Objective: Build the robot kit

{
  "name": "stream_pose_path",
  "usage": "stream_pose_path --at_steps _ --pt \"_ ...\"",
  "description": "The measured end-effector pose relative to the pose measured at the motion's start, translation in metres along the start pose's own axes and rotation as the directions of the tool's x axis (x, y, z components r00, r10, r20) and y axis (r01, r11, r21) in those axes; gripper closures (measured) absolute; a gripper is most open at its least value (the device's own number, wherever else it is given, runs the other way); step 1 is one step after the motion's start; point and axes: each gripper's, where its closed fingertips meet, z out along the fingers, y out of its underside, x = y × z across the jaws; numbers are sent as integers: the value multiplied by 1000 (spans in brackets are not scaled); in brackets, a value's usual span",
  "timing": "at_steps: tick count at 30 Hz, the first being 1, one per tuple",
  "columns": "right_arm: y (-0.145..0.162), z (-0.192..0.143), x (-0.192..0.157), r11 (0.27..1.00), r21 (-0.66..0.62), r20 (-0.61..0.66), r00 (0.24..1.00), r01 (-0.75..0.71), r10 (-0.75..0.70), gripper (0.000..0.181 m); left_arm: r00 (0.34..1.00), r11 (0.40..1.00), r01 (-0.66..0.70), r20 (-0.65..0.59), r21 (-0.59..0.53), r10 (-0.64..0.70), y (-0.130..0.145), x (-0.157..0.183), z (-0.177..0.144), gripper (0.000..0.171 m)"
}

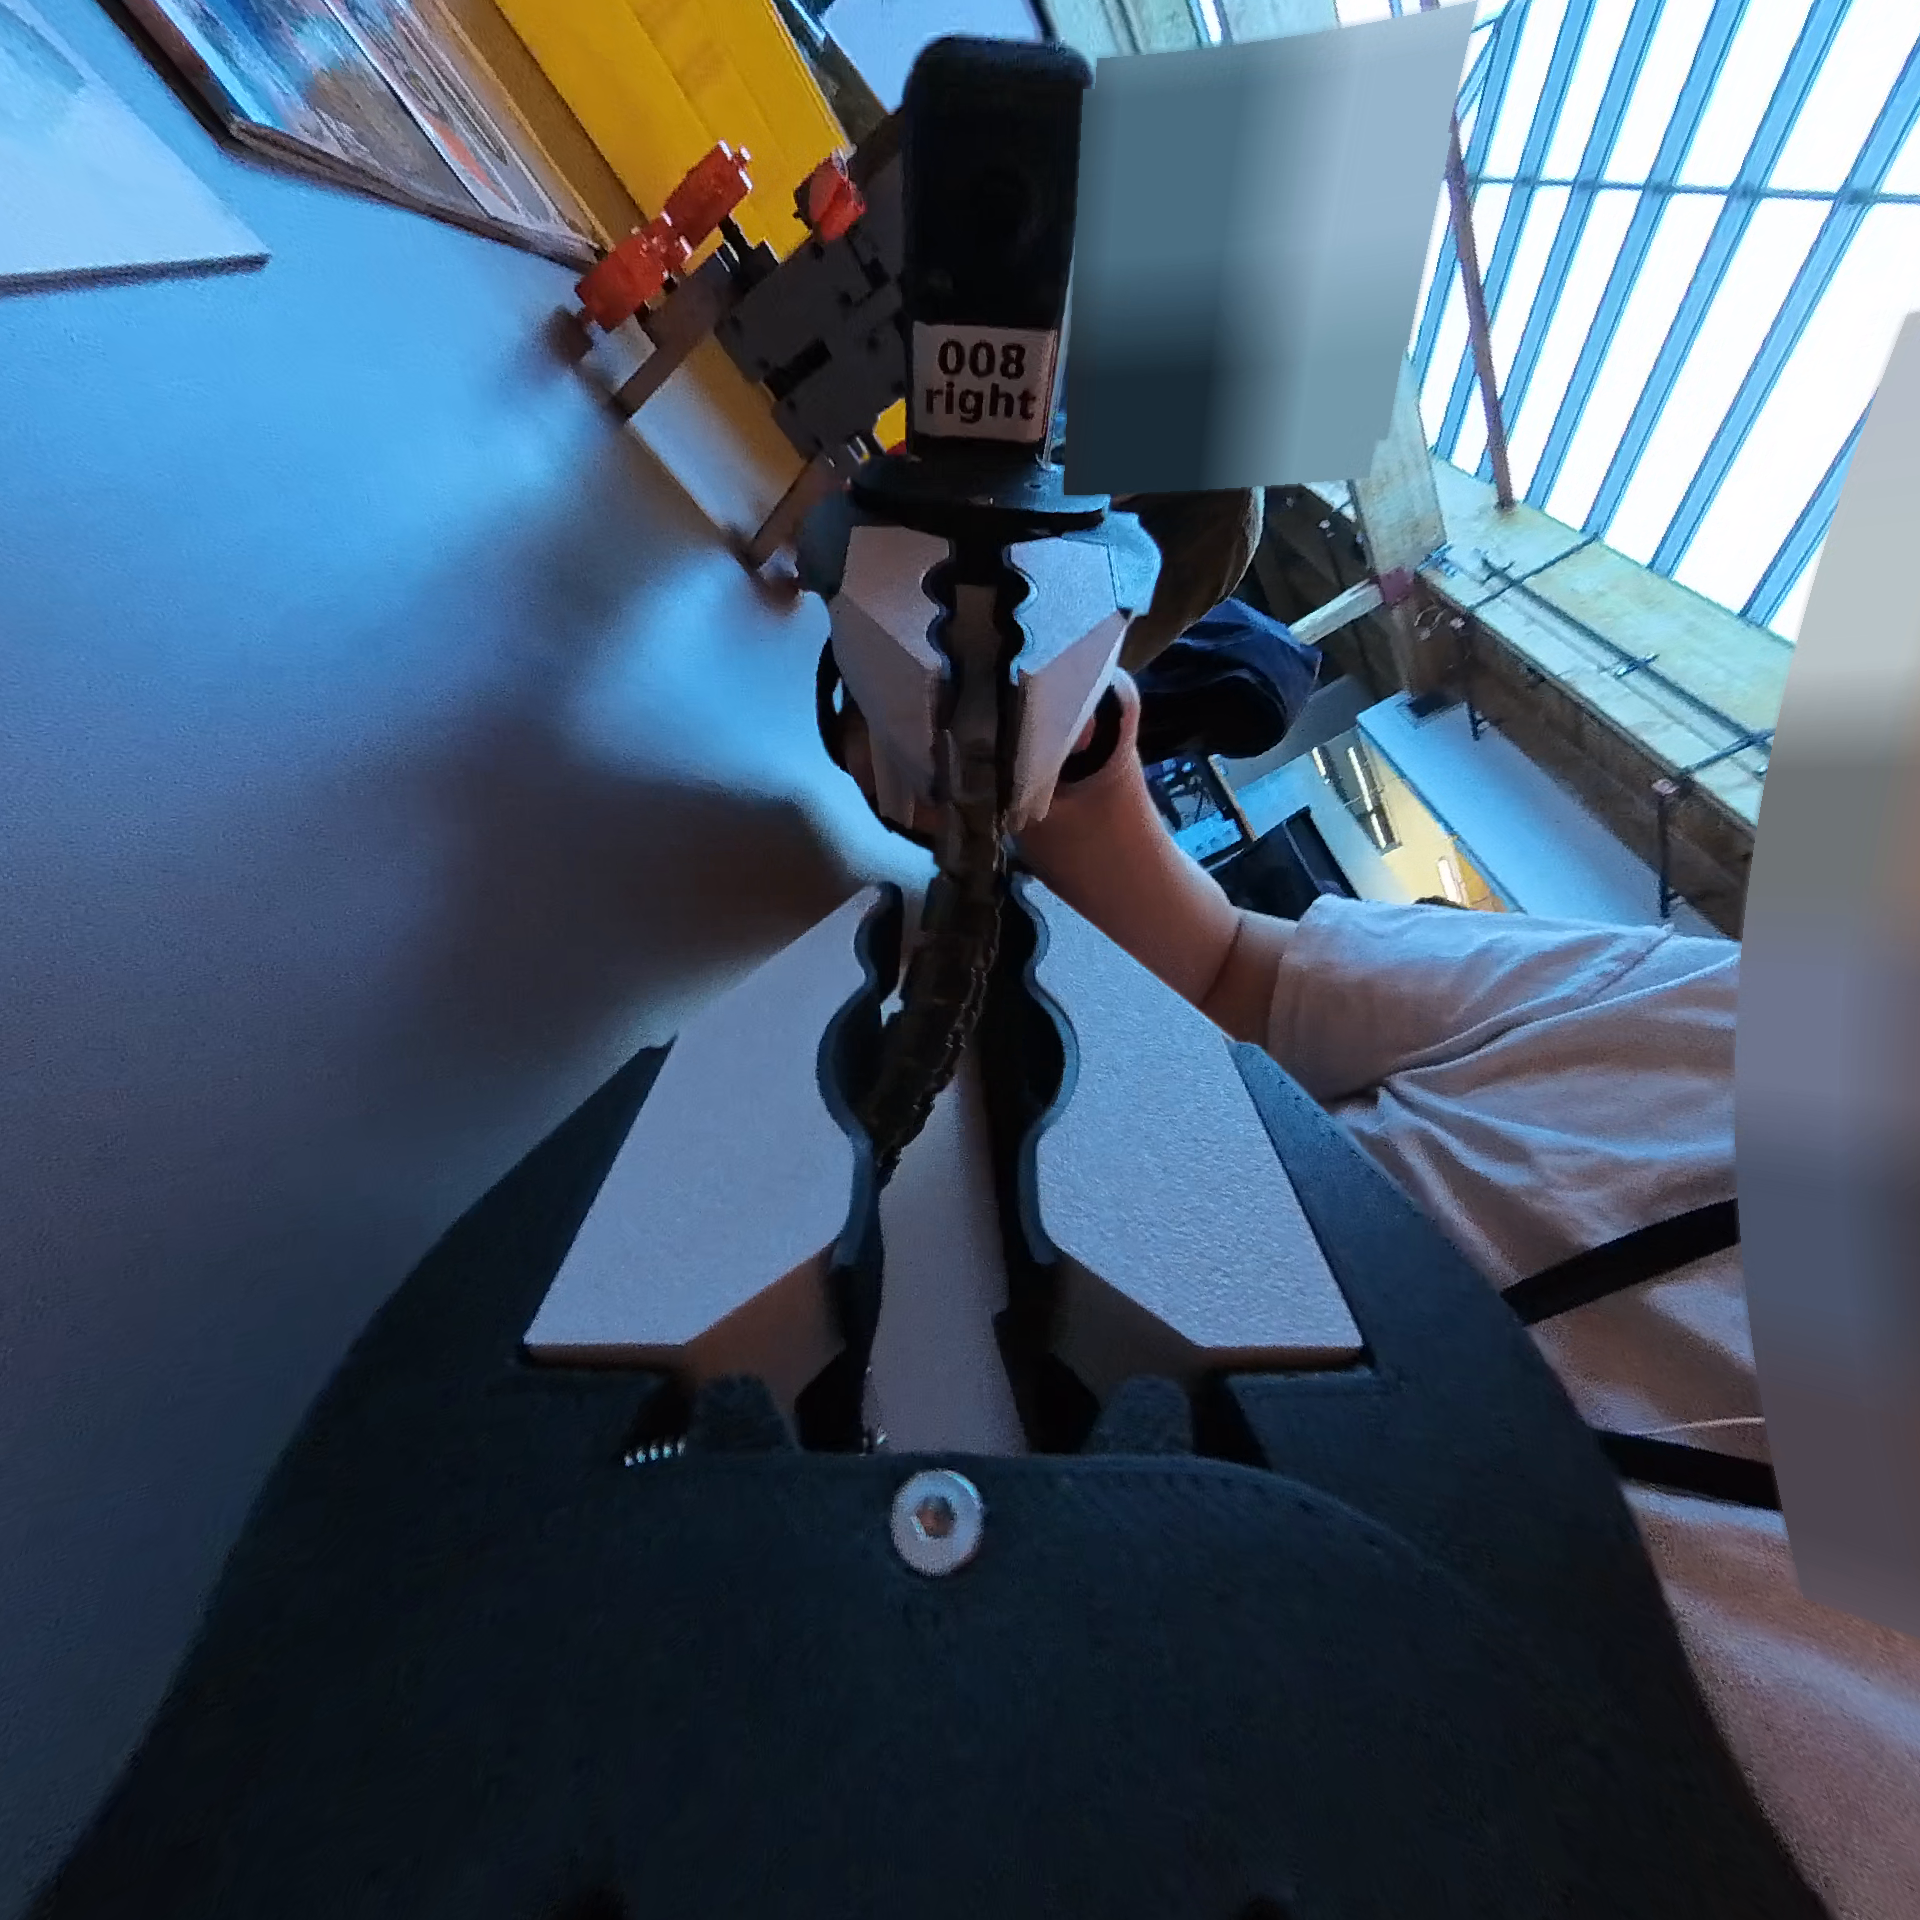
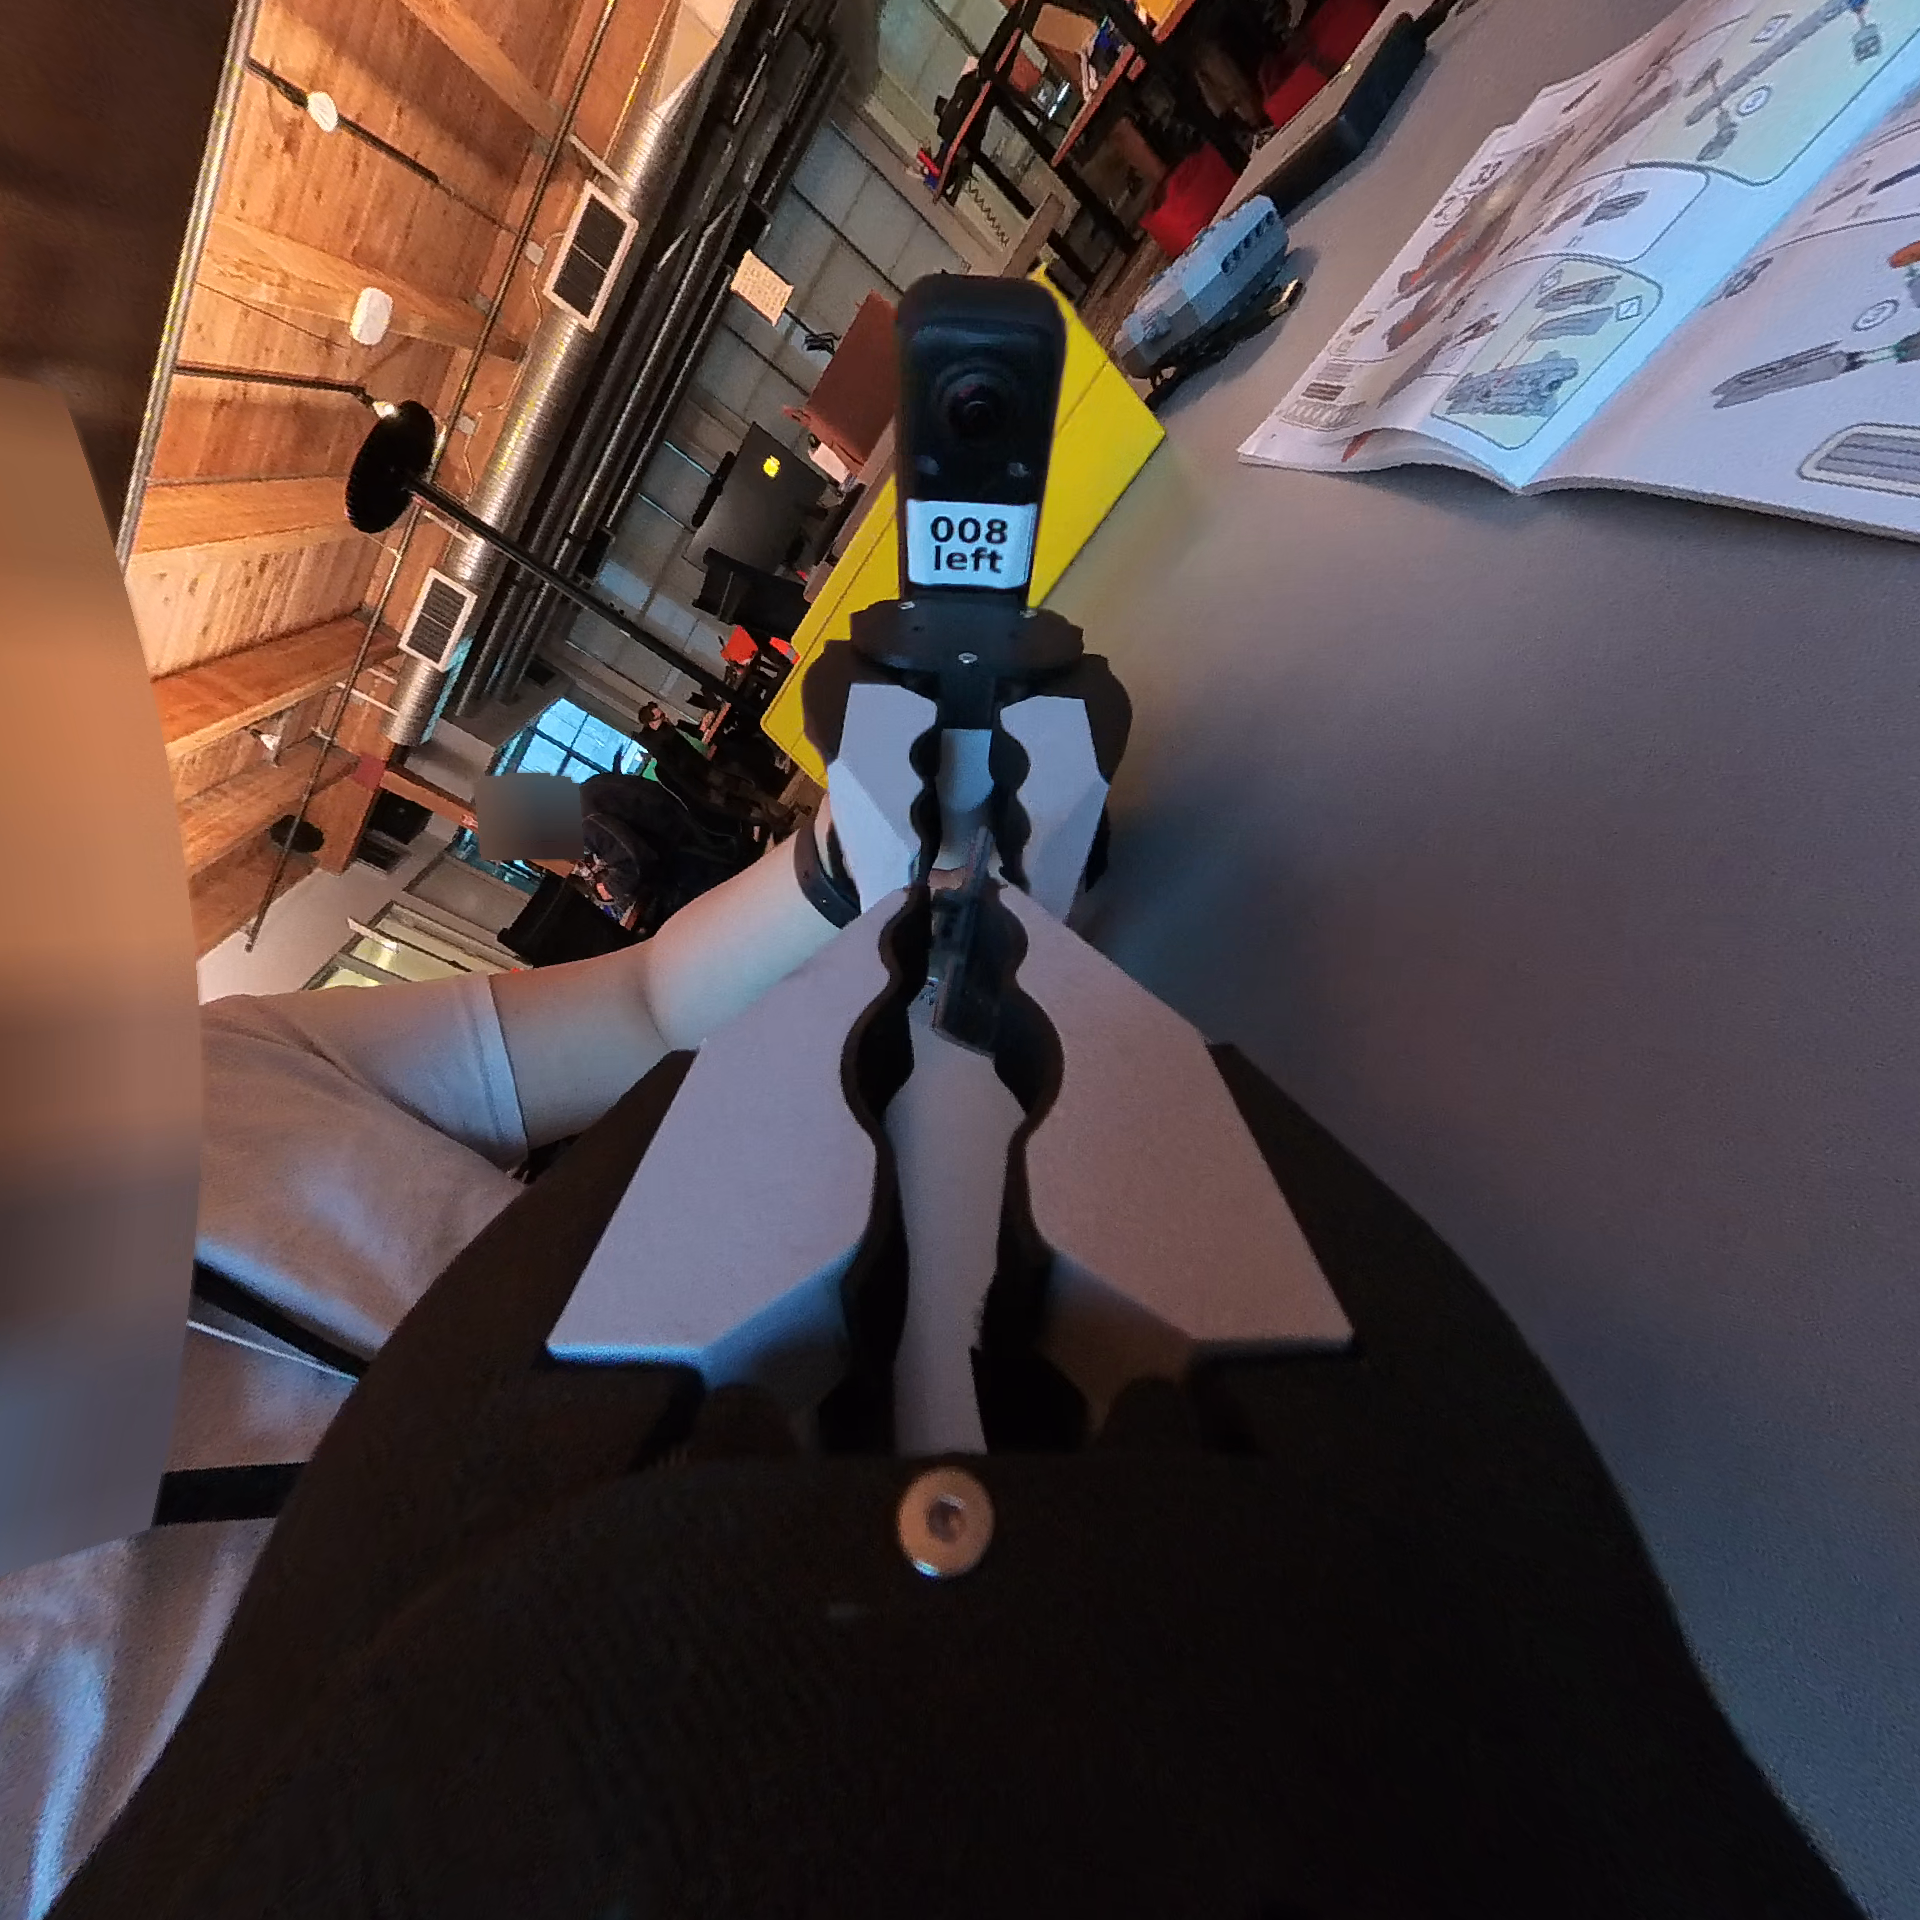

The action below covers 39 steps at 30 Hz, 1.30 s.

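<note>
My two grippers face each other tip to tip above a grey table. A black toothed strip, like a toy track chain, runs between them. My left gripper is shut on one end of the strip. My right gripper is shut on the other end, which shows as a dark flat piece. The right gripper also shows in the left wrist view, and the left gripper in the right wrist view. A hand and bare forearm hold the right gripper.
A red and dark grey brick model stands on the table by a yellow box. In the right wrist view an open instruction booklet and a grey brick unit lie on the table near the yellow box. The tips of both grippers are at nearly the same place.
</note>
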Motion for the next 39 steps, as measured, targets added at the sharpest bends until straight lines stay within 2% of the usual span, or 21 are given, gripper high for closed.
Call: stream_pose_path --at_steps 11,19,24,29,39 --pt "-6 0 1 997 56 28 998 -56 55 171 996 998 -60 71 -17 61 0 -5 0 158" --pt "-5 -2 4 998 48 -18 999 -27 28 174 975 987 -155 158 -37 159 0 -8 -2 157" --pt "-7 -1 4 993 32 -97 989 114 -110 174 973 990 -140 180 -31 143 -2 -12 -2 157" --pt "-7 0 10 963 -10 -211 941 268 -264 174 970 993 -117 210 -26 119 -2 -17 -4 157" --pt "0 -3 18 953 -75 -260 917 293 -302 175 957 991 -119 260 -57 130 1 -22 0 160"
